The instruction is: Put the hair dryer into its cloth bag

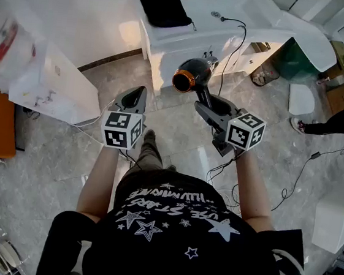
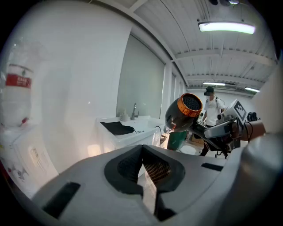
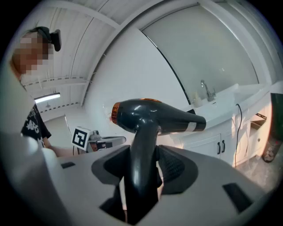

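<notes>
Beyond the person's black shirt, the right gripper pinches the hair dryer by its handle, barrel crosswise, while the left gripper, pressed together and empty, is nearer the cloth bag ahead at the left end of the counter.

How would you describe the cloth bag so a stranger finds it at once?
Find the white counter by the wall. On its left end, beside the basin, lies the cloth bag: a flat black patch, far broader than the thin black cable nearby.
</notes>
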`<action>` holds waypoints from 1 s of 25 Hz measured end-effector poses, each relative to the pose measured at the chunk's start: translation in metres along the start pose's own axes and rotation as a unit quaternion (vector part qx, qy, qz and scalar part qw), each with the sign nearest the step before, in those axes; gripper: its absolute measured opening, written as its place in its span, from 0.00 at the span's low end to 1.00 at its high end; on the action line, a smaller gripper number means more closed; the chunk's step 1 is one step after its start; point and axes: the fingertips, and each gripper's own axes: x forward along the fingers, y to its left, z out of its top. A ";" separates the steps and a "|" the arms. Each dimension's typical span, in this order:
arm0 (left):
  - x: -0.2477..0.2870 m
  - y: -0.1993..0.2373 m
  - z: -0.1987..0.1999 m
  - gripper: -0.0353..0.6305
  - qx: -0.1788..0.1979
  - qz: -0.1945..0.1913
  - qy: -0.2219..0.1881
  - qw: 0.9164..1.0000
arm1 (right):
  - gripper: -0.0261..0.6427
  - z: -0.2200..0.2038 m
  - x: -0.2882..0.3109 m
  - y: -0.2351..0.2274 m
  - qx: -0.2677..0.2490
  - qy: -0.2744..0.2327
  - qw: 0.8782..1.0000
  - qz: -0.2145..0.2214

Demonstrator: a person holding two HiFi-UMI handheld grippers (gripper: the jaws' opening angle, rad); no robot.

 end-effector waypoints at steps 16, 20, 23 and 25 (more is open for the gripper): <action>-0.018 -0.026 -0.022 0.07 0.000 -0.018 0.021 1.000 | 0.34 -0.016 -0.022 0.018 0.001 -0.008 1.000 -0.010; -0.020 -0.025 -0.024 0.07 -0.004 -0.014 0.024 1.000 | 0.34 -0.019 -0.023 0.013 0.007 -0.009 1.000 -0.020; -0.017 -0.024 -0.023 0.07 0.001 -0.015 0.027 1.000 | 0.34 -0.018 -0.022 0.007 0.016 -0.009 1.000 -0.021; -0.014 -0.023 -0.024 0.07 0.006 -0.013 0.027 1.000 | 0.34 -0.019 -0.021 0.002 0.020 -0.009 1.000 -0.020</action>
